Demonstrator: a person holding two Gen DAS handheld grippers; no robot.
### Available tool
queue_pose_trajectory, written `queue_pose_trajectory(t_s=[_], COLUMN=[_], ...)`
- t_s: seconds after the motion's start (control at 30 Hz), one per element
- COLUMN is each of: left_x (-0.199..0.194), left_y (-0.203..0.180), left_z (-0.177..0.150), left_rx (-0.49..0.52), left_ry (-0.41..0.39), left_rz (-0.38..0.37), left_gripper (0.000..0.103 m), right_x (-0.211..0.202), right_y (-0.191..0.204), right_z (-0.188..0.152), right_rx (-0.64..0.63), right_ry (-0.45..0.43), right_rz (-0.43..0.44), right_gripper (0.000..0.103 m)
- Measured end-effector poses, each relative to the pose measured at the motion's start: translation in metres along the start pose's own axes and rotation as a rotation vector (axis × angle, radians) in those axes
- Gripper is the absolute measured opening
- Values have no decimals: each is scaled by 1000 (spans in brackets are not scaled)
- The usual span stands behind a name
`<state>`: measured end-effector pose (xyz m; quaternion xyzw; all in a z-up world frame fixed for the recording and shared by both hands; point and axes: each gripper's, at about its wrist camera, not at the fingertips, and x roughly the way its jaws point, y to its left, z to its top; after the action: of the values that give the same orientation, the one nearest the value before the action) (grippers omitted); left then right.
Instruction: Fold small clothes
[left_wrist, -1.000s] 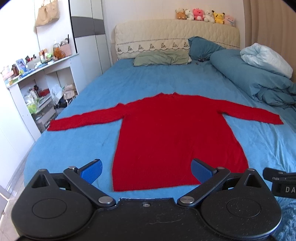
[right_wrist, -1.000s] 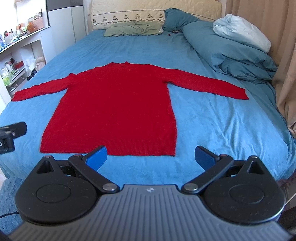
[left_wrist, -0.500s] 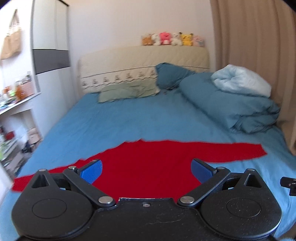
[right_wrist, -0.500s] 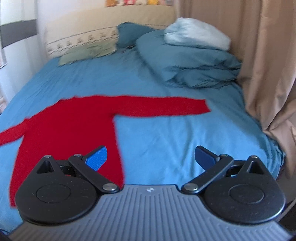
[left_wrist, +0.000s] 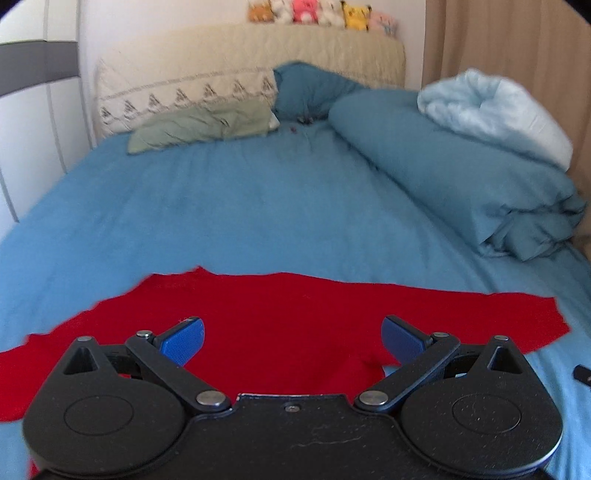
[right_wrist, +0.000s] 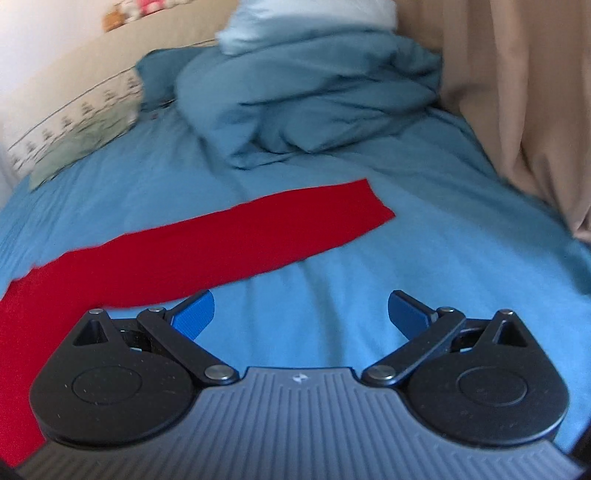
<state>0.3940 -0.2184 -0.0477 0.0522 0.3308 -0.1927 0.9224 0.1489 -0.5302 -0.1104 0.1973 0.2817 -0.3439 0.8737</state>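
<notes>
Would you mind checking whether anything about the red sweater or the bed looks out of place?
Nothing stands out: the red sweater lies flat on the blue bed sheet, its sleeve stretched out smooth, unfolded. Both grippers, left and right, are open and empty.

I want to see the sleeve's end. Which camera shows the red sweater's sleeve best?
The right wrist view: the sleeve lies flat across the middle, its cuff end clear. The left wrist view shows mostly the sweater's body, the sleeve off to the side.

- Left gripper (left_wrist: 291, 341): matte black body, two round discs, silver pivot screws, blue textured fingers (left_wrist: 183, 341).
- Right gripper (right_wrist: 300, 313): grey ribbed body with small logo, black discs, blue fingers (right_wrist: 194, 314).
</notes>
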Motion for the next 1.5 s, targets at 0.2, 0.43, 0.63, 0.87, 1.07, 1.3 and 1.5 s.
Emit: queue_pose_trajectory(t_s=[0.2,0.43,0.63,0.87,1.07,1.3,1.5], left_x=[113,175,189,163,93,58,54], left_y=[-19,-35,-35,-7,89,219,299], left_z=[-6,-20,-15,11,42,33,-23], left_rx=[51,54,54,60,-61,-139,-296], left_ry=[109,234,271,301,154,152,249], left_rz=[-39,-49,-24,17,60,100,123], left_gripper=[103,103,103,103,103,103,103], right_x=[83,133,152,110,55,42,62], right_y=[-9,-17,-21,30,169,357,469], right_z=[0,8,35,79,113,55,-86], right_rx=[88,205,241,140,-23,-166,-455], right_ry=[-37,-89,-27,-46,-126,-35,143], right_rz=[-53,-123,-206,-109,221,639,699], right_gripper=[103,92,29,22,22,22,22])
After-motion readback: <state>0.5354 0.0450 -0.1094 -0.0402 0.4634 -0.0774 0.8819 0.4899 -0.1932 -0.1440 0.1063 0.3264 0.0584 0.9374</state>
